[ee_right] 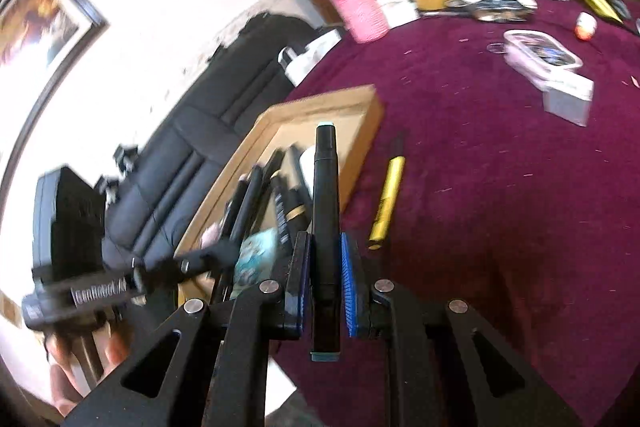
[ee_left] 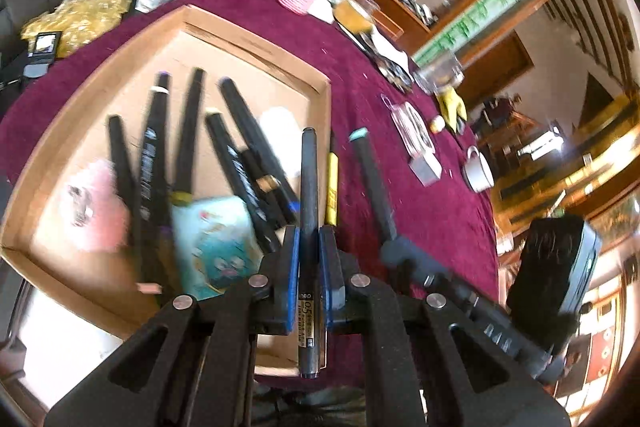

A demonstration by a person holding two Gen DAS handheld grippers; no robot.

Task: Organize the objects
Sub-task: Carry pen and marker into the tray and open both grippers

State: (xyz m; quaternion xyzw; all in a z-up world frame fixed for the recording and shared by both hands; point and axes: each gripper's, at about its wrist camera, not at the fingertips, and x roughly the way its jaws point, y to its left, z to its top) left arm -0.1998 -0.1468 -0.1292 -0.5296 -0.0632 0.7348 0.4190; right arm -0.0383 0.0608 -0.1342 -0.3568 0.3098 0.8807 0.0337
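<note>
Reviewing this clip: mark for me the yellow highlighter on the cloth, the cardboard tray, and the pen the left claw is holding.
yellow highlighter (ee_right: pixel 387 199): right wrist view, middle of its yellow barrel.
cardboard tray (ee_left: pixel 324 131): left wrist view, on its right wall.
gel pen (ee_left: pixel 309 183): left wrist view, dark barrel ahead of the left claw (ee_left: pixel 309 247).
</note>
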